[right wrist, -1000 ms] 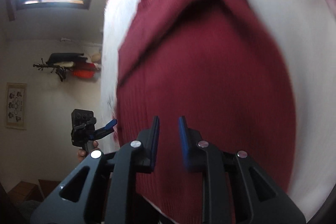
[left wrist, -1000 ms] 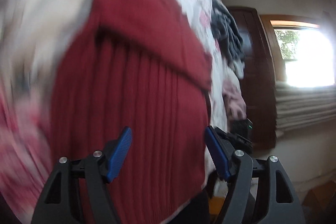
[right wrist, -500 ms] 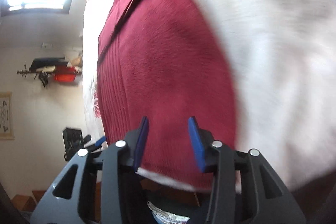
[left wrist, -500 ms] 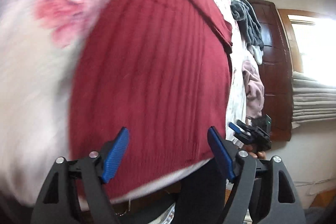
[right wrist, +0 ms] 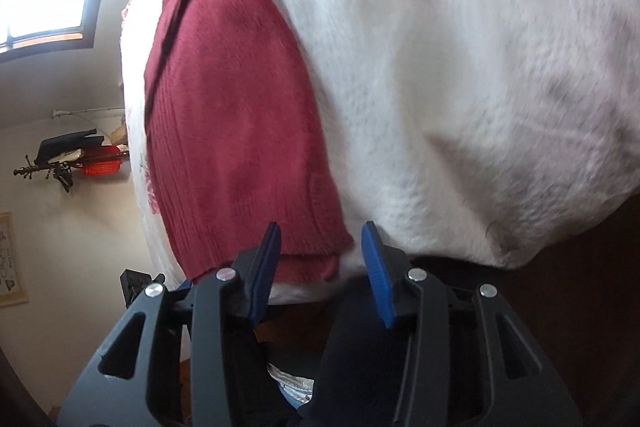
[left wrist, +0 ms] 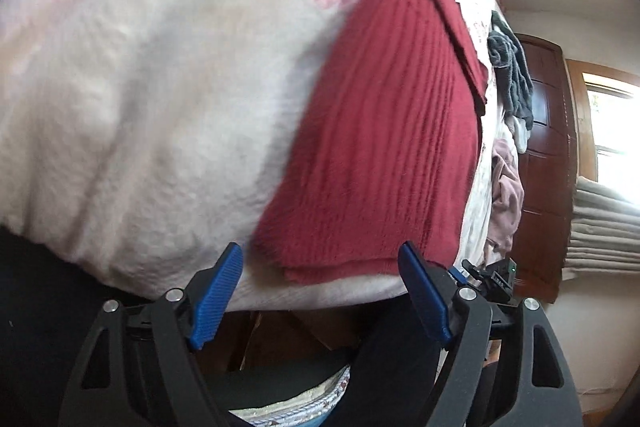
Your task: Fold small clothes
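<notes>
Both tongs open and empty at the near edge of a folded red knit on a pale bed.

Left gripper [left wrist: 320,291] spread wide, holding nothing, blue pads [left wrist: 216,295] at 6 o'clock, just short of the red ribbed sweater [left wrist: 384,131]. Right gripper [right wrist: 320,267] likewise parted and empty, straddling the sweater's near corner [right wrist: 240,131] at 6 o'clock without clear contact. Sweater lay flat on a fuzzy white blanket [left wrist: 140,87], already doubled, two layers showing at the near hem, collar end far off toward 12 o'clock. Judged soft, light, limp and non-slippery; best pinched through both layers at the two near corners. Both tools held low at the bed edge, pointed forward across the cloth. More clothes [left wrist: 512,83] heaped toward 2 o'clock beyond.
</notes>
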A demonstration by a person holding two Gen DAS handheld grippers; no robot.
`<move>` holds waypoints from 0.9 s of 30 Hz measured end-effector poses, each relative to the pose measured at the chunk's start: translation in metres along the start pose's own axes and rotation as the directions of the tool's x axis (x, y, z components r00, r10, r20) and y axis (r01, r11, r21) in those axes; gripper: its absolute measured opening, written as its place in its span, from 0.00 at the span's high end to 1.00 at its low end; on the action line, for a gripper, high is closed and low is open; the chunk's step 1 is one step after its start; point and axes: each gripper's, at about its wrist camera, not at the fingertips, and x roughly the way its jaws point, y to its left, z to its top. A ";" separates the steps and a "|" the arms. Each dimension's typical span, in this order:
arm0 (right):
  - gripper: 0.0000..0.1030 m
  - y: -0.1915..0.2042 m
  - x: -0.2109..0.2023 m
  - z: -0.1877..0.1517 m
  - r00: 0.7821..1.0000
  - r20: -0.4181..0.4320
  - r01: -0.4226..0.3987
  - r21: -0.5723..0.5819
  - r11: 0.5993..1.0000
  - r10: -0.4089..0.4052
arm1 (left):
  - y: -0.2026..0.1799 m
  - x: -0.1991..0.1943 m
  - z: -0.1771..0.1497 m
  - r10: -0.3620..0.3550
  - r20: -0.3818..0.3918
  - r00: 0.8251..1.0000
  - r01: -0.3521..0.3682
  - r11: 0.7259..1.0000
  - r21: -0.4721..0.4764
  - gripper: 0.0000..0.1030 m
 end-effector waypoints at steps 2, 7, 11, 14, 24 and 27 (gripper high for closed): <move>0.59 -0.001 0.005 -0.002 1.000 -0.010 0.001 0.000 1.000 -0.001 | 0.008 0.001 0.001 -0.009 -0.008 1.000 0.009 1.000 -0.017 0.22; 0.56 0.002 0.010 -0.002 1.000 -0.019 0.006 -0.007 1.000 -0.007 | 0.010 0.007 0.004 -0.016 -0.019 1.000 0.016 0.999 -0.031 0.21; 0.56 0.012 0.015 -0.001 1.000 -0.026 0.004 -0.025 1.000 -0.004 | 0.001 0.012 0.007 -0.019 -0.034 0.999 0.018 1.000 -0.020 0.21; 0.56 0.015 0.016 -0.003 1.000 -0.029 0.009 -0.034 0.999 -0.010 | -0.009 0.016 0.010 -0.022 -0.048 0.999 0.022 1.000 -0.001 0.21; 0.67 0.009 0.022 -0.002 0.998 -0.054 -0.015 -0.012 1.000 0.014 | -0.014 0.032 0.012 0.020 -0.091 0.996 -0.019 1.000 0.005 0.85; 0.83 0.005 0.022 -0.002 0.998 -0.058 -0.034 0.002 0.999 0.035 | -0.012 0.030 0.010 0.005 -0.076 0.997 -0.006 1.000 -0.010 0.92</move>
